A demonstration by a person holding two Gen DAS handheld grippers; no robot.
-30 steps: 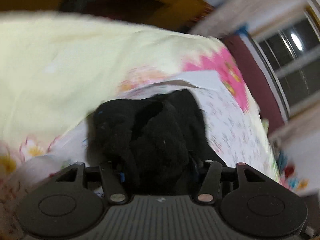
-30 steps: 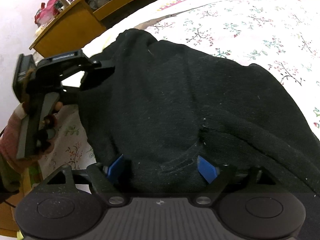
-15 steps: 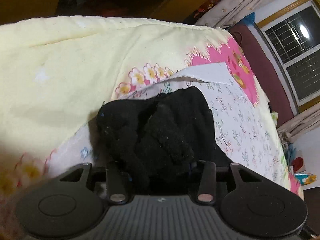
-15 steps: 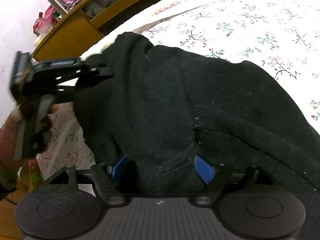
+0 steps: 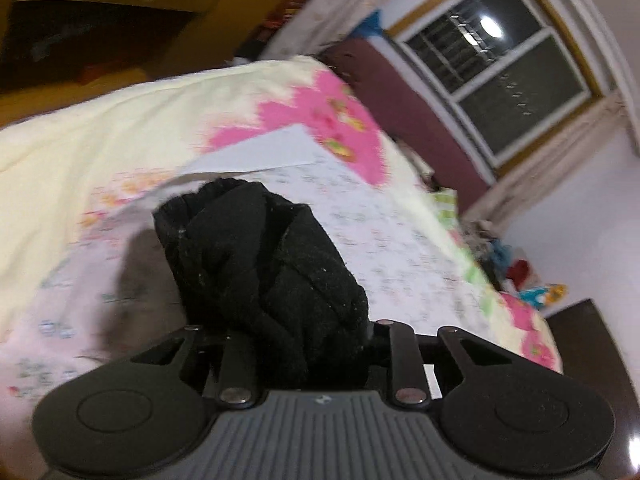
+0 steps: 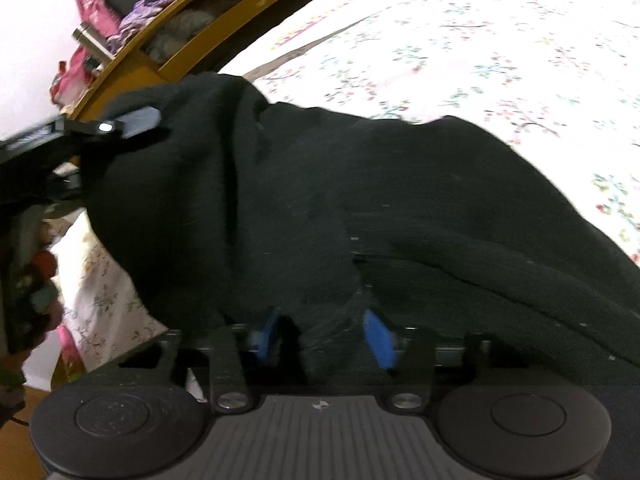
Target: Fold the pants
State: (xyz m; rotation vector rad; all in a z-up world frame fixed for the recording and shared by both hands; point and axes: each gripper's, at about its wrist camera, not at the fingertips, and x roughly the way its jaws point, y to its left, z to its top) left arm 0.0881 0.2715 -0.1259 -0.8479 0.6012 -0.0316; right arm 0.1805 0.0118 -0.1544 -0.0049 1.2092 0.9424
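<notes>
The black pants (image 6: 360, 208) lay bunched on the floral bedsheet (image 6: 520, 40), near the bed's edge by the wooden shelf (image 6: 192, 40). Both tools were taking hold for the first lift. The left gripper (image 5: 304, 344) was closing on a thick wad of the cloth, which filled the space between its fingers. The right gripper (image 6: 320, 332) was also closing, its blue pads (image 6: 378, 336) pinching a ridge of fabric at the near edge. The grasping step seemed almost done; next, I judged, both hands would need to raise and spread the garment flat before any crease could be set.
</notes>
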